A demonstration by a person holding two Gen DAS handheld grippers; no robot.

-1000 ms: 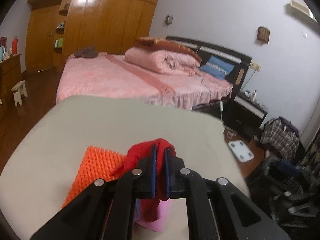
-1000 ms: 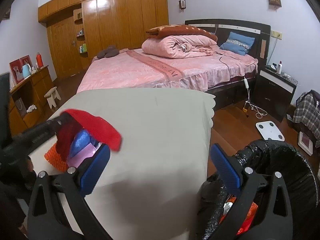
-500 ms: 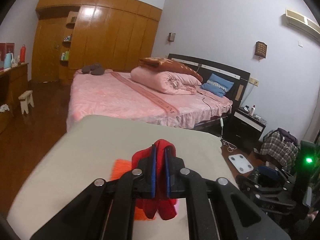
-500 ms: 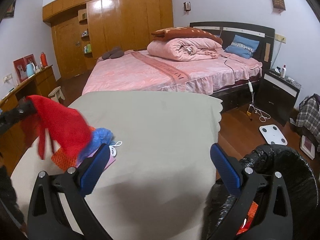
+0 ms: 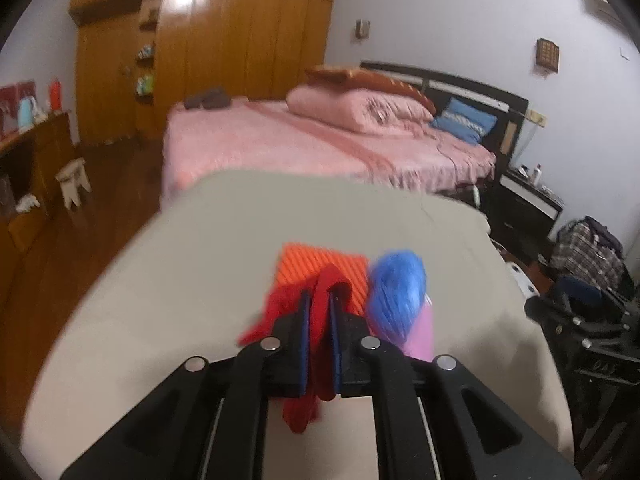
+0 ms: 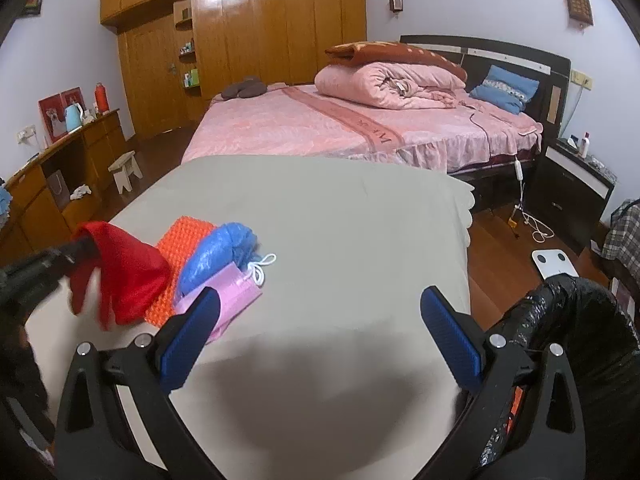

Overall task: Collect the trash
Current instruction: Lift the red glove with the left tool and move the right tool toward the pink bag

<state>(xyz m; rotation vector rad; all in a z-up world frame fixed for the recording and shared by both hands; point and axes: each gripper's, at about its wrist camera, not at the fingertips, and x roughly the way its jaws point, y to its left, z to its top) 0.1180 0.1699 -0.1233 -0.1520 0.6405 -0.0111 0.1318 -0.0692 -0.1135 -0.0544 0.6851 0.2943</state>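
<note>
A: Item 1: red cloth scrap (image 5: 320,312). Location?
B: Pinched between the closed left tongs (image 5: 318,334), hanging clear above the beige surface (image 6: 340,220). Lifted, by the look of it, for carrying across to the black-lined bin (image 6: 576,320) at the surface's right edge.

A: Items 2 to 4?
B: Orange mesh pad (image 6: 182,240), blue plastic bag (image 6: 218,254), pink mask (image 6: 228,300) with white ear loop. Overlapping in 1 pile on the left part of the surface, none gripped. Probably queued for later pickups.

A: Right tongs (image 6: 320,338)?
B: Spread wide, nothing between the blue pads. Poised low over the surface's near edge, between pile and bin; likely ready for the next piece.

A: Pose of each tool?
B: Both angled downward toward the surface. Left coming in from the pile's side, cloth draped below its tips; right level across its 2 fingers, bin rim just beside its right finger.
</note>
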